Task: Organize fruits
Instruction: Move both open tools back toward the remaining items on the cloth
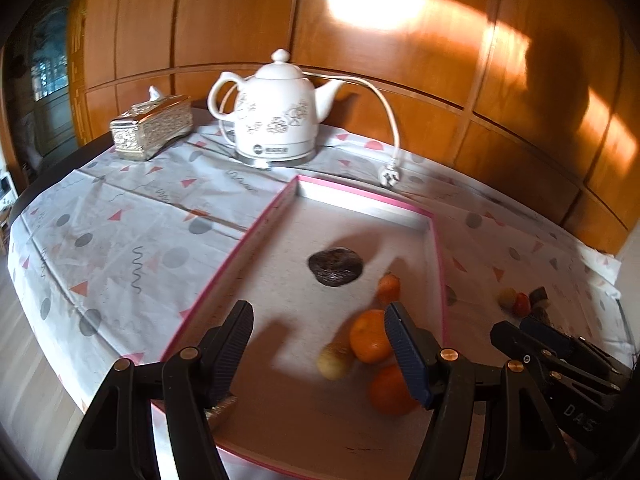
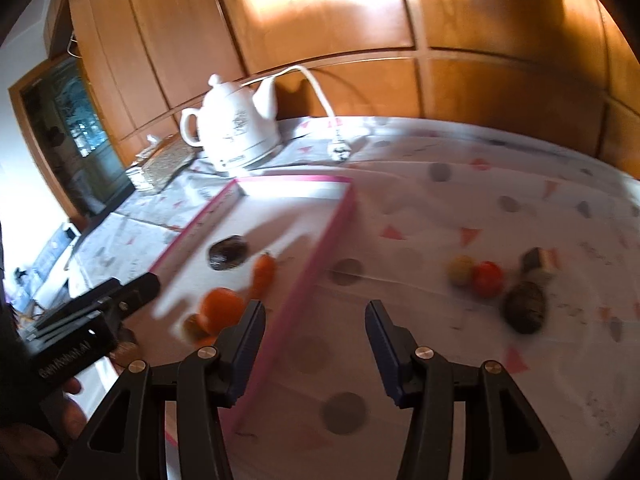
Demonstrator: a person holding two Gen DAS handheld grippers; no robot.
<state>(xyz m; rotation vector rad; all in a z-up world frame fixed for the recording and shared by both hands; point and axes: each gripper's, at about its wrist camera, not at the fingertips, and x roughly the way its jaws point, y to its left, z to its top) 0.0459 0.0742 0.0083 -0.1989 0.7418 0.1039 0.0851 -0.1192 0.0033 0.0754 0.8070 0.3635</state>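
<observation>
A shallow pink-rimmed tray (image 1: 256,228) lies on the table; it also shows in the right wrist view (image 2: 340,216). In it lie a dark round fruit (image 1: 335,267), a small carrot-like orange piece (image 1: 389,288), two oranges (image 1: 370,335) (image 1: 390,390) and a yellowish fruit (image 1: 335,360). My left gripper (image 1: 320,340) is open and empty above the tray's near part. My right gripper (image 2: 316,332) is open and empty over the tray's right rim. On the cloth to the right lie a yellow fruit (image 2: 461,270), a red fruit (image 2: 488,279), a dark oval fruit (image 2: 525,308) and a dark-and-pale piece (image 2: 538,260).
A white electric kettle (image 1: 276,116) with its unplugged cord (image 1: 390,176) stands behind the tray. A silver tissue box (image 1: 152,132) sits at the back left. A wood-panelled wall runs behind the table. The patterned tablecloth (image 1: 120,232) covers the table.
</observation>
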